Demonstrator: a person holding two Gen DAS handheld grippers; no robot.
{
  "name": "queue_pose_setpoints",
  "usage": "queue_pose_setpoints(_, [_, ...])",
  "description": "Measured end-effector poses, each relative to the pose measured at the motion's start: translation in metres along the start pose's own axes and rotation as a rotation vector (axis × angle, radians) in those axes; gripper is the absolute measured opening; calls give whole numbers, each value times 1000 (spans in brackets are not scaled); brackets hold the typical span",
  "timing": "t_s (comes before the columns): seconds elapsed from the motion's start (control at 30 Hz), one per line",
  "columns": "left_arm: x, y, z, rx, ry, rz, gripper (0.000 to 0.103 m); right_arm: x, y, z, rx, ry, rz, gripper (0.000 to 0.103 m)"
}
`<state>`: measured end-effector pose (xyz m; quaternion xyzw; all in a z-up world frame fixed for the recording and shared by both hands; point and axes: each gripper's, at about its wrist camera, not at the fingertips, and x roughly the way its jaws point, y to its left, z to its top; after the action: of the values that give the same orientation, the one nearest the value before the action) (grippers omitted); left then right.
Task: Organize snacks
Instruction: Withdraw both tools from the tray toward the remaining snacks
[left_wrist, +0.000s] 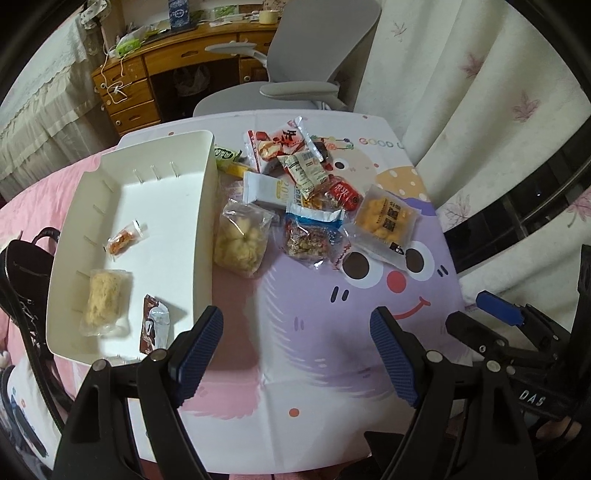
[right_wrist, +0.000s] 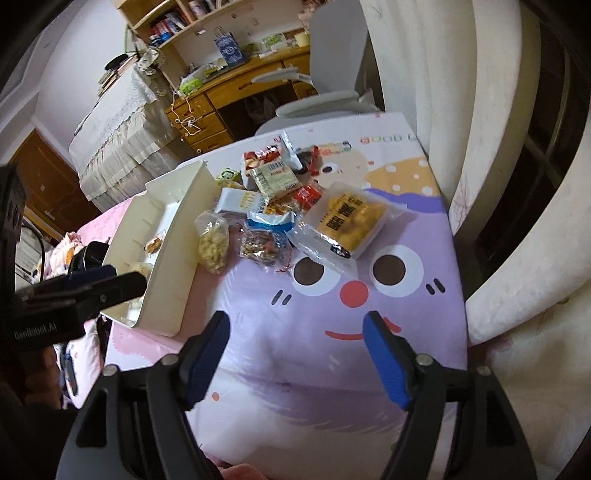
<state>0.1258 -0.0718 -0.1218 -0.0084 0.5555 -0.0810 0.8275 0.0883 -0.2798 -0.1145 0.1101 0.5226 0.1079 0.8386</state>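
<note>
Currently both claws are empty. My left gripper (left_wrist: 297, 325) hangs over bare tablecloth (left_wrist: 314, 332) just beside the near right corner of the white tray (left_wrist: 207, 206), jaws spread wide, nothing between the pads. My right gripper (right_wrist: 297, 328) hovers over the printed cartoon face on the cloth, jaws likewise apart and holding nothing.

Tray contents, left wrist view: three packets. A small orange-filled clear wrapper (left_wrist: 125, 238) mid-tray, a pale crumbly cake in clear film (left_wrist: 103, 299) toward the near left side, a brown-and-silver sachet (left_wrist: 153, 325) at the near edge.

Remaining pile sits on the cloth to the right of the tray, well ahead of both claws. Nearest items: a clear bag of pale puffed pieces (left_wrist: 242, 236) just beside the tray wall, a blue-topped nut mix packet (left_wrist: 314, 236), and a flat yellow cracker pack (left_wrist: 386, 221) lying partly over the cartoon's eye. Behind these, a white box (left_wrist: 264, 188) and a heap of red and white wrappers, overlapping; I cannot separate them individually.

Judged step: between transfers, reaching for the next snack. Task looks early; most packets are still outside the tray.

Next move calls for: pick an isolated front item. The puffed bag suits the left claw, the yellow pack the right. Both are thin crinkly film, so grip an edge or seam, lift clear of neighbours, then carry over the tray wall.
</note>
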Motion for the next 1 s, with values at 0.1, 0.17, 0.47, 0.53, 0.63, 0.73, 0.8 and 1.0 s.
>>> queue_pose_setpoints(0.1, [4,-2,2,1,7,10,89,9,-11,6,71,47,-15,81])
queue_pose_setpoints(0.17, [7,-3,2,9,12,9,89,16,-19,10,121,77,1,84])
queue_pose_setpoints(0.47, [40,-3,11,19,18,-38,90,43,-46,28,347,175,56,89])
queue_pose_setpoints(0.53, [48,-3,14,9,22,-47,90,49,-50,32,398,192,60,91])
queue_pose_setpoints(0.63, [59,0,20,-24,14,-70,90,59,-55,39,457,222,56,92])
queue_pose_setpoints(0.73, [72,2,26,-55,5,-84,90,67,-60,48,508,238,65,95])
queue_pose_setpoints(0.8, [80,2,30,-72,-1,-93,90,75,-62,58,527,245,53,96])
queue_pose_setpoints(1.0, [102,2,39,-129,-7,-107,90,106,-68,79,559,272,27,97])
